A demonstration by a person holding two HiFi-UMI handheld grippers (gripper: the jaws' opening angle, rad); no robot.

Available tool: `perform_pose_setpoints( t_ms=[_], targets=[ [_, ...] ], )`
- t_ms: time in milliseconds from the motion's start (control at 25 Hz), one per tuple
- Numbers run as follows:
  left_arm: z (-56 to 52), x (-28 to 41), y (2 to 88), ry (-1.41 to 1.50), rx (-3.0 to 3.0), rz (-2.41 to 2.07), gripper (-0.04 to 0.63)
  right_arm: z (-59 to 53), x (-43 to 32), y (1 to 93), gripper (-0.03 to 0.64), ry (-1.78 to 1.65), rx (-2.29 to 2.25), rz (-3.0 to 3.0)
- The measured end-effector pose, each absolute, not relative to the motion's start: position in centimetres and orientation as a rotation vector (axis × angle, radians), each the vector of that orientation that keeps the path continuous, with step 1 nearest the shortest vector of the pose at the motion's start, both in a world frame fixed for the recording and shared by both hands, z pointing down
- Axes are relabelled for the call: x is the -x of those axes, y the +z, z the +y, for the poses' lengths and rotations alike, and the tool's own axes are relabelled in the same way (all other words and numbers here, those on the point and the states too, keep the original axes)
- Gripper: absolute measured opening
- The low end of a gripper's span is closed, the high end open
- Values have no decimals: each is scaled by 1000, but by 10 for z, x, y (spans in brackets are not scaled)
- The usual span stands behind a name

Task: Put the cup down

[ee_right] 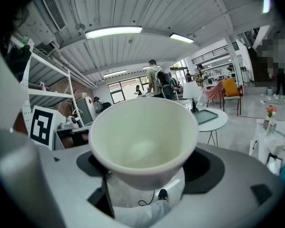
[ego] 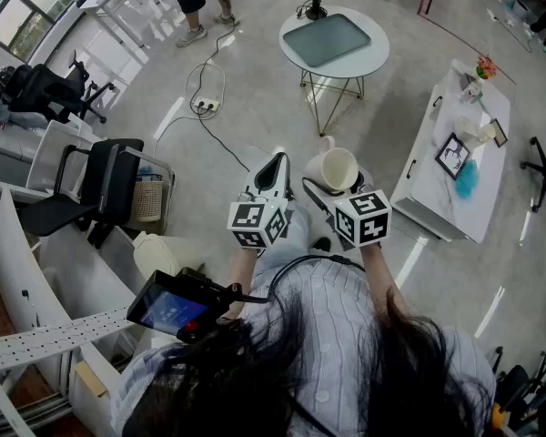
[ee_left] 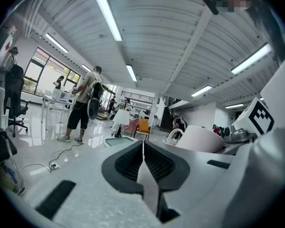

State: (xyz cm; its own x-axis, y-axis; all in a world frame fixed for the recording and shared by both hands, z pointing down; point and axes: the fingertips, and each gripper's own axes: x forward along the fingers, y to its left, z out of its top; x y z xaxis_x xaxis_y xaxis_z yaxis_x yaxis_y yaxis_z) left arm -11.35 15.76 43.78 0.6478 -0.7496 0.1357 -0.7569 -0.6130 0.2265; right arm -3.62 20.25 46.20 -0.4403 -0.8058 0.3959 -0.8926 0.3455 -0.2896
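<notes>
Above the floor [ego: 255, 107], risk: white cup [ee_right: 142, 141] is riding in mid-air; loosening the grip here would likely be dropping and breaking it.
Cup's place: sitting between the jaws of the right gripper [ee_right: 145, 170], which are clamping its body.
Left gripper [ee_left: 143, 151]: hanging just beside, jaws pressed together, holding nothing.
Round table [ego: 335, 42]: standing well ahead, likely the landing spot.

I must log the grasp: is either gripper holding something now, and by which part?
The right gripper holds the white cup, with its jaws wide on opposite sides of the lower body; the handle is free. The left gripper is shut and empty.
</notes>
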Motion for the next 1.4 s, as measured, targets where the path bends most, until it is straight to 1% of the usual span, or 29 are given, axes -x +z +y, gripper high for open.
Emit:
perform_pose_setpoints(
  t_ms=[800,1400],
  targets=[
    [121,107,447,71,-2570,-1239,21,166,19,473,408,761,-1549,-2408],
    [15,71,447,81,-2577,-1183,21,68,-22,478,408,813,-1609,-2349]
  ],
)
